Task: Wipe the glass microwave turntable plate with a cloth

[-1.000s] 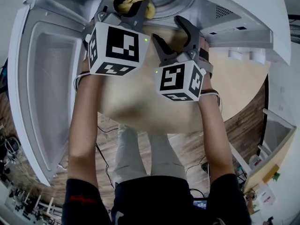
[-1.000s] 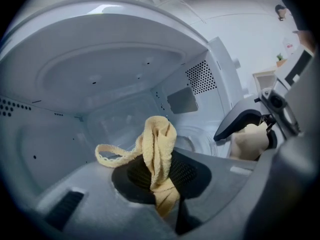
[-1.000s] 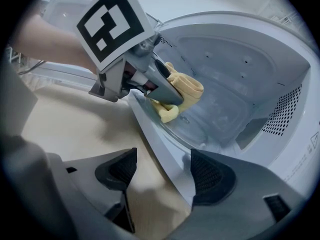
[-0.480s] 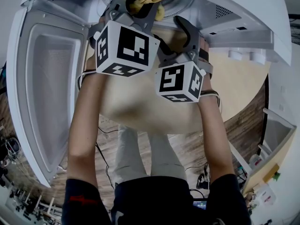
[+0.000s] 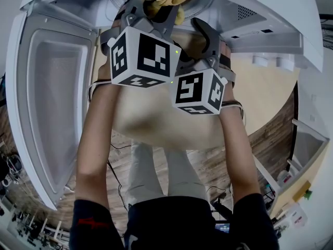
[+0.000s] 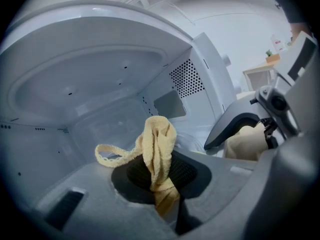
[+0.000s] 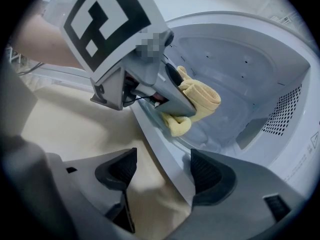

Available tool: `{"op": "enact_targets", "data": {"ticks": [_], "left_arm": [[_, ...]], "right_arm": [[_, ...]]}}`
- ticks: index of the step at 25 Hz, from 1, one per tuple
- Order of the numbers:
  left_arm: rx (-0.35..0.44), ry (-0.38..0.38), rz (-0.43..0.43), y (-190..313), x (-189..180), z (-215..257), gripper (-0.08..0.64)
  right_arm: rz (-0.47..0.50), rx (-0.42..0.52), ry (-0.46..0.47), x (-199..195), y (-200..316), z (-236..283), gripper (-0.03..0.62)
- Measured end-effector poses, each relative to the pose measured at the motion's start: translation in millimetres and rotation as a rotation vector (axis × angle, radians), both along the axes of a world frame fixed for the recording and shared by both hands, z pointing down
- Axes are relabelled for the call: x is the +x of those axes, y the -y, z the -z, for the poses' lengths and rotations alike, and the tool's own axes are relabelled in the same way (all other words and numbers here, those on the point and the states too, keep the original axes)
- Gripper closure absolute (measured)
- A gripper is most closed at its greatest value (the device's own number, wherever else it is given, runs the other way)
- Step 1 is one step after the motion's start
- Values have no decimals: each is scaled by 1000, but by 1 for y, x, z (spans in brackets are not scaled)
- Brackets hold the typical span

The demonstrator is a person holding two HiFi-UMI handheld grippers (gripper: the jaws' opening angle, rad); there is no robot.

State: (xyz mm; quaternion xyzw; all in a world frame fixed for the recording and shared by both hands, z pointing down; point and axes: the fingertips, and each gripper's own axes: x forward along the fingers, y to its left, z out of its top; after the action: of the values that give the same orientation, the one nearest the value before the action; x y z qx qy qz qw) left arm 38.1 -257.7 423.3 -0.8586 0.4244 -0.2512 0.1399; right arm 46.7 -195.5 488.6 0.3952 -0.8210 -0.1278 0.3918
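Cloth (image 6: 157, 149) was yellow and bunched up, pinched tight in the left gripper (image 6: 161, 184), whose tongs were closed right down on its lower end. A loose hemmed edge looped off to the left. That gripper was reaching into the open white microwave (image 5: 270, 14), and its marker cube (image 5: 143, 56) sat up near the front opening in the head view.

From the right gripper view, the glass plate (image 7: 220, 128) lay flat on the floor of the oven. The cloth's bottom end hung at the plate's near edge. Honestly couldn't tell if it was actually touching the glass.

The right gripper (image 7: 164, 173) had nothing in it. Its tongs were wide apart, and between them you could see only the microwave's white front sill and the beige table (image 5: 265, 87). It sat just outside the opening, right beside the left one, and the two cubes were almost touching in the head view.

The door (image 5: 47, 103) was swung fully open to the left. The oven's right inside wall had a patch of little vent holes (image 6: 187, 79). Wood floor (image 5: 208, 165) showed below the table edge.
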Motion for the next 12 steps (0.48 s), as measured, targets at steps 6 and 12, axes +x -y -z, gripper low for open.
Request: {"op": "enact_targets", "data": {"ticks": [6,12], "left_arm": [[19,29,11,0,-3,-1,503],[19,42,48,3,-11,-1,503]], "right_arm": [[0,-1,-2,0,0,0,296],[-2,0,-3,0,0,0,296]]}}
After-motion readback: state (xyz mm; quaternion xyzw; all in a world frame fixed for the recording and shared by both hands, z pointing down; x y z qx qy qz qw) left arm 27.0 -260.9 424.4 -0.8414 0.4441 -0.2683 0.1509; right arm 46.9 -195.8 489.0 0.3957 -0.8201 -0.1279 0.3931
